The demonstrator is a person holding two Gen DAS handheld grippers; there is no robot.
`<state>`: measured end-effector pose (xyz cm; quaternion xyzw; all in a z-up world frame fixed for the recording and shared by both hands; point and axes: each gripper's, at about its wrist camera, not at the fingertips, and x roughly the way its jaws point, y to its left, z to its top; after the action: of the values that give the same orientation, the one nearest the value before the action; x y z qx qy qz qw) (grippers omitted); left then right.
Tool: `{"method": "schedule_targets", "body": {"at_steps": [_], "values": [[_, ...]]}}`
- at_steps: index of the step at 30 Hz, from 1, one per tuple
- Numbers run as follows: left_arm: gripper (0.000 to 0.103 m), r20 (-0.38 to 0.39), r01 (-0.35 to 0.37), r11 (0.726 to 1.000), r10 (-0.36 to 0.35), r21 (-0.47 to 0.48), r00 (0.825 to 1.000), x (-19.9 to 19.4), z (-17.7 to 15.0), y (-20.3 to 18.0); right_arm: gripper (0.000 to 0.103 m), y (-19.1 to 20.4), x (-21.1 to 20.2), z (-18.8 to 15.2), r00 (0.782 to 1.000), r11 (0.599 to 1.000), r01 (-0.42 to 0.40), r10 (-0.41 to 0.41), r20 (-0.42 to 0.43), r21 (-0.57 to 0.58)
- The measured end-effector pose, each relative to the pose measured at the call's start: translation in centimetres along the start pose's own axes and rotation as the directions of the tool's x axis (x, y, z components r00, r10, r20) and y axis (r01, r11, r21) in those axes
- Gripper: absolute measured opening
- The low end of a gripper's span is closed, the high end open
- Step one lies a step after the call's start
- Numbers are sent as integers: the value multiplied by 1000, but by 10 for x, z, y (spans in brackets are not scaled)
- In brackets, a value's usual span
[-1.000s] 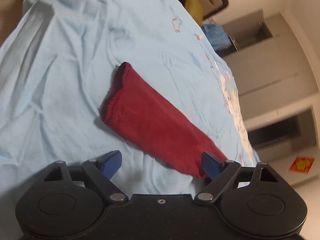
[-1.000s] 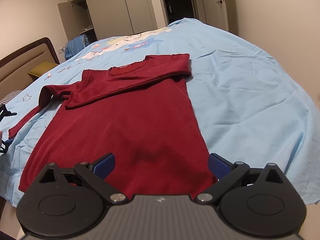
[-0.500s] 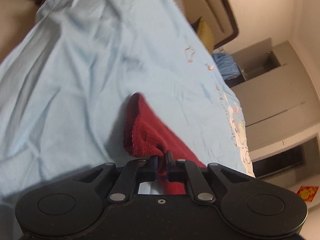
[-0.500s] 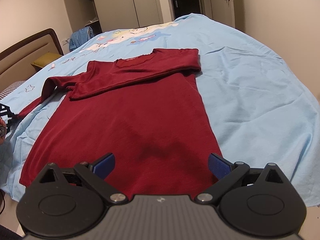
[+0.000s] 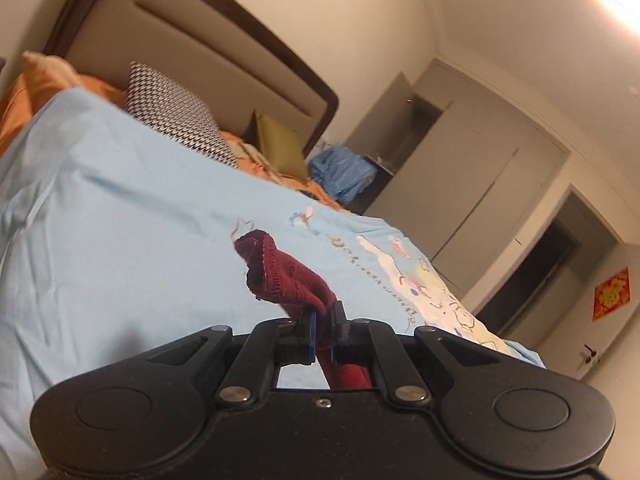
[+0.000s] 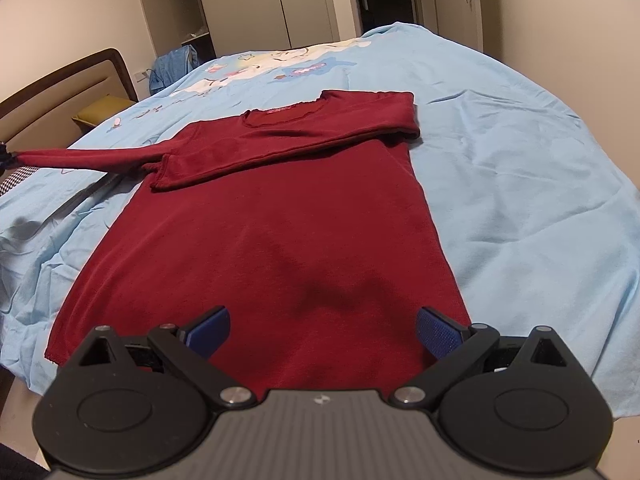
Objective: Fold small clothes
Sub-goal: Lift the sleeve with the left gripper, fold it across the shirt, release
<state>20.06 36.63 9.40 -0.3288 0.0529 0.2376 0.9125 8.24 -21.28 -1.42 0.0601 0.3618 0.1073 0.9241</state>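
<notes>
Inspecting both views, I find my left gripper (image 5: 324, 330) clamped on the cuff of the sleeve (image 5: 280, 276), lifted above the blue bedsheet (image 5: 100, 220). Only this view shows the pinch itself, plus the headboard (image 5: 208, 60) and checked pillow (image 5: 180, 116). The right wrist view alone shows the whole red shirt (image 6: 280, 240) lying flat mid-bed, hem toward the near edge, one sleeve folded across the chest, the other sleeve (image 6: 88, 158) stretched taut toward the bed's left edge. My right gripper (image 6: 322, 328) hangs above the hem, jaws wide, holding nothing.
</notes>
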Motion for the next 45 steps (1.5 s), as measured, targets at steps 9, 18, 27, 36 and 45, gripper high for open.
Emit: {"method": "schedule_targets", "body": {"at_steps": [9, 18, 27, 36, 45], "values": [[6, -24, 122, 976, -120, 179, 993, -15, -20, -65, 101, -4, -3, -1, 1000, 1000, -9, 9, 12, 11], [6, -104, 327, 863, -311, 386, 945, -51, -67, -173, 101, -13, -8, -6, 999, 999, -17, 16, 35, 45], [6, -313, 534, 701, -433, 473, 845, -65, -170, -263, 101, -26, -21, -10, 997, 996, -9, 3, 77, 83], [6, -491, 644, 647, -439, 408, 752, -52, -297, -293, 102, -47, -39, -18, 994, 990, 28, -42, 102, 140], [6, -586, 689, 612, -414, 387, 697, -56, -370, -316, 102, -61, -45, -25, 992, 981, 54, -74, 101, 184]]}}
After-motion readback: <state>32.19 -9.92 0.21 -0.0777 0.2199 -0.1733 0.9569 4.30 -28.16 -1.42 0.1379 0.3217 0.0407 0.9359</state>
